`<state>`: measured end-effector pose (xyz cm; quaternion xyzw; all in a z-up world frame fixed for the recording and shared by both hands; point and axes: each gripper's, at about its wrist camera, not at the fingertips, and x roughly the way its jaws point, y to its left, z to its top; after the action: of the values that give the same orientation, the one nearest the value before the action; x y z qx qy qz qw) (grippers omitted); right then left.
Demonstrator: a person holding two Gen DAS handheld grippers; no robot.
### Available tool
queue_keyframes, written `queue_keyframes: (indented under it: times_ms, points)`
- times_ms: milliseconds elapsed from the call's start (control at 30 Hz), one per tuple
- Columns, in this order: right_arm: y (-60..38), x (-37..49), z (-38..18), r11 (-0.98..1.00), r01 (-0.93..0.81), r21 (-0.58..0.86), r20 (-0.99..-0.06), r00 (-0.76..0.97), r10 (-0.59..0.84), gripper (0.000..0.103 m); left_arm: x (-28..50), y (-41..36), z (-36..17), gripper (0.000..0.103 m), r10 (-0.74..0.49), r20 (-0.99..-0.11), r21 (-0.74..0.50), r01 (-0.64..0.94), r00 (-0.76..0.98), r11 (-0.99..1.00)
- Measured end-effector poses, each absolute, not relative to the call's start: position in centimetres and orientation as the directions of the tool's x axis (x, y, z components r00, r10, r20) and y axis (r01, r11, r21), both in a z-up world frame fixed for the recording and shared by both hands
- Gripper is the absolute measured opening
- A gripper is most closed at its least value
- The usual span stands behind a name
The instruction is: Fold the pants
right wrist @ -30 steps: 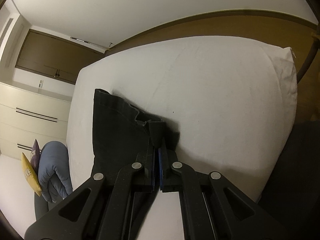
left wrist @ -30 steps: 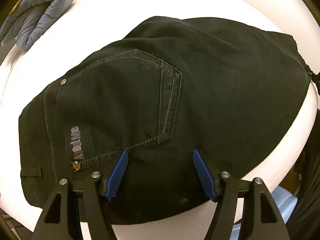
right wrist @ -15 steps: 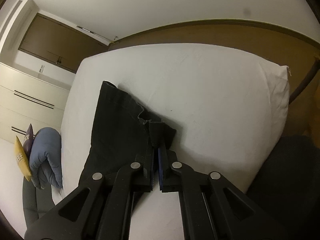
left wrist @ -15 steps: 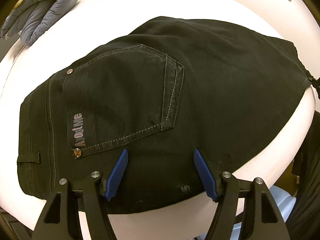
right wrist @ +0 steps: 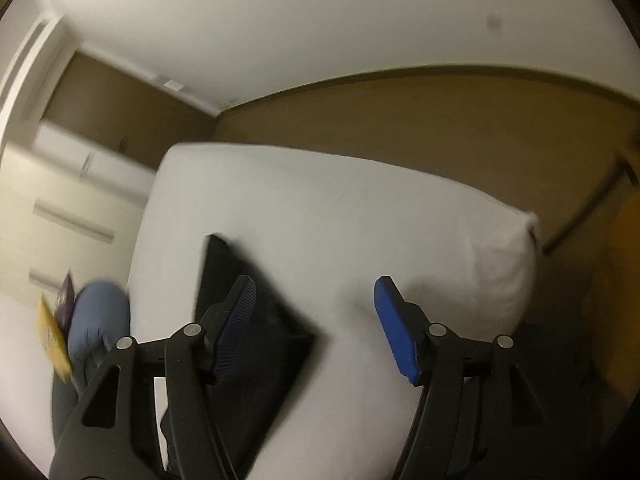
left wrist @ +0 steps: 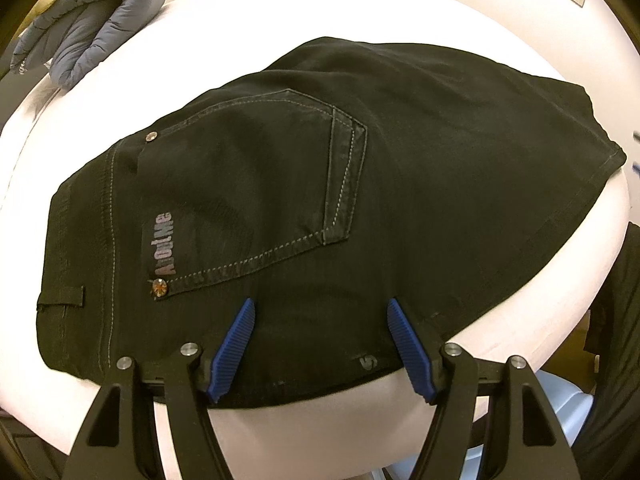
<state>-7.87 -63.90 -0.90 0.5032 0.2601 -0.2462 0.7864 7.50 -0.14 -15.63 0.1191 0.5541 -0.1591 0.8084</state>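
The black pants [left wrist: 400, 184] lie folded flat on the white bed [left wrist: 248, 12], reaching close to the bed's near edge. A back pocket [left wrist: 256, 184] with pale stitching faces up, with a small printed label [left wrist: 163, 244] along its left side and a metal rivet [left wrist: 159, 287] at its lower corner. The waistband end, with a belt loop [left wrist: 64, 298], points toward the bed's left side, while the leg end stretches to the right, where its hem sits at the bed's right edge.

The left tool [left wrist: 320, 336] hangs just above the pants near the bed's near edge, its blue pads [left wrist: 234, 348] spread wide with nothing between them; whether the tips touch the cloth is hard to tell.

From the right wrist view, which is blurred, the right tool [right wrist: 316, 320] is also spread wide and holds nothing. One corner of the pants [right wrist: 256, 344] lies flat on the bed [right wrist: 360, 216] beneath its left finger, and the other finger is over bare sheet.

Beyond the bed's far left corner a rolled grey-blue quilted blanket [left wrist: 88, 20] rests at the edge. A brown headboard panel [right wrist: 420, 116] runs behind the bed, with pale drawers [right wrist: 60, 216] off to the left.
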Motion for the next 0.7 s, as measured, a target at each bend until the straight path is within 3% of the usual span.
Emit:
queue_keyframes:
  times_ms: [167,267,333,400,500,600,700]
  points:
    - [-59.1,-0.4,2.6,0.66,0.424,0.62,-0.615,0.785,0.074,0.058,6.5,0.0,-15.8,0.071,-0.125,-0.933,0.007,0.363,0.338,0.932]
    - [-57.0,4.8,1.6,0.758,0.395,0.519,-0.691,0.716,0.099,0.044,6.0,0.1,-15.7,0.071,-0.12,-0.934,0.008,0.355,0.336,0.935]
    - [-57.9,7.1,-0.4,0.734,0.447,0.511,-0.734,0.672,0.102,0.034,5.8,0.0,-15.6,0.072,-0.117,-0.935,0.006,0.346,0.335,0.938]
    - [-59.3,8.9,-2.7,0.699,0.504,0.507,-0.769,0.631,0.102,0.032,5.6,0.3,-15.5,0.073,-0.112,-0.935,0.008,0.338,0.335,0.941]
    - [-61.1,10.5,-4.2,0.671,0.516,0.532,-0.755,0.648,0.099,0.025,5.3,0.5,-15.3,0.074,-0.103,-0.934,0.013,0.322,0.342,0.947]
    - [-62.6,12.3,-4.7,0.67,0.522,0.527,-0.754,0.651,0.086,0.002,4.8,0.5,-15.2,0.075,-0.095,-0.928,0.019,0.301,0.359,0.954]
    - [-62.9,14.0,-4.9,0.736,0.485,0.473,-0.766,0.639,0.072,0.0,4.3,0.8,-14.9,0.076,-0.094,-0.92,0.016,0.276,0.381,0.961]
